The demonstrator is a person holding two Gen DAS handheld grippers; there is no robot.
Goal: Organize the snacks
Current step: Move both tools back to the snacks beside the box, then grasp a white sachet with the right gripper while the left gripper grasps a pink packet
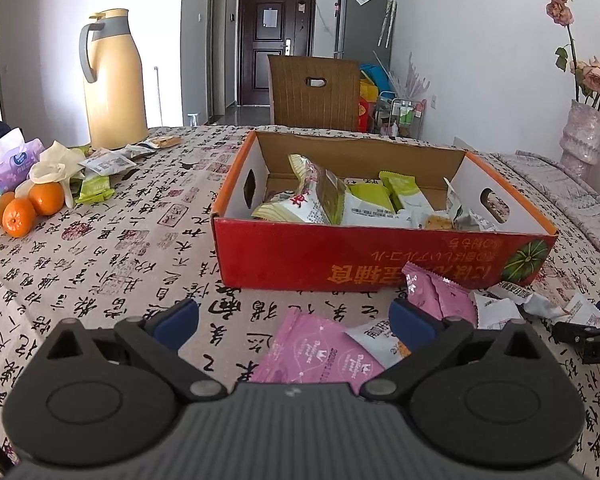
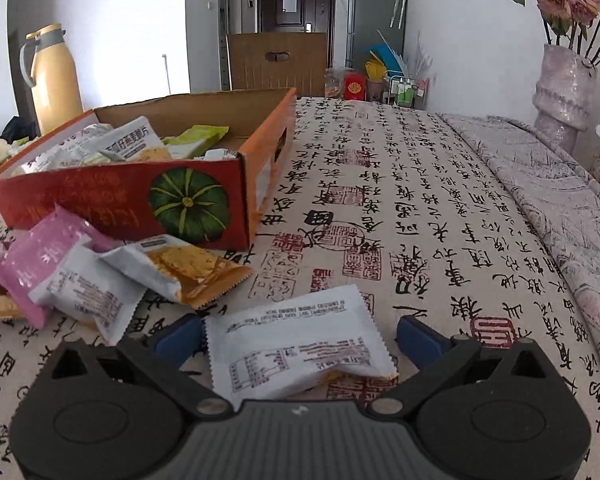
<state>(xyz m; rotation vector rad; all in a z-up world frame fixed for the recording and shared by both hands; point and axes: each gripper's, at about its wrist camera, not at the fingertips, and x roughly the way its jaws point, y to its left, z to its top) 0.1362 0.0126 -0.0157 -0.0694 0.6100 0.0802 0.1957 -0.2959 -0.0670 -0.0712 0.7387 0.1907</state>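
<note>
A table covered in a cloth [image 1: 140,240] printed with black calligraphy and red seals fills both views. In the left wrist view, a tall yellow thermos [image 1: 114,84] stands at the upper left, with three oranges [image 1: 30,206], a pale glove [image 1: 58,166] and several loose snack packets [image 1: 108,164] at the left edge. A vase of dried roses [image 1: 582,136] stands at the far right, and a wooden chair back [image 1: 314,92] rises behind the table.

At the centre sits an open red cardboard box [image 1: 380,256] with a green pumpkin printed on its front. Inside lie green and white snack packets [image 1: 364,200], jumbled and partly upright.

The left gripper [image 1: 294,320] sits low at the bottom of the frame, its blue-tipped fingers spread wide apart and holding nothing. A pink packet [image 1: 320,354] lies on the cloth between them, in front of the box.

In the right wrist view, the box stands at the upper left, and a heap of pink, white and orange packets [image 2: 100,272] lies against its front. The right gripper [image 2: 298,336] is also spread wide. A white packet [image 2: 296,344] lies flat between its fingers; the left finger [image 2: 180,336] looks to be just beside the packet's edge, the right finger stands apart from it.
</note>
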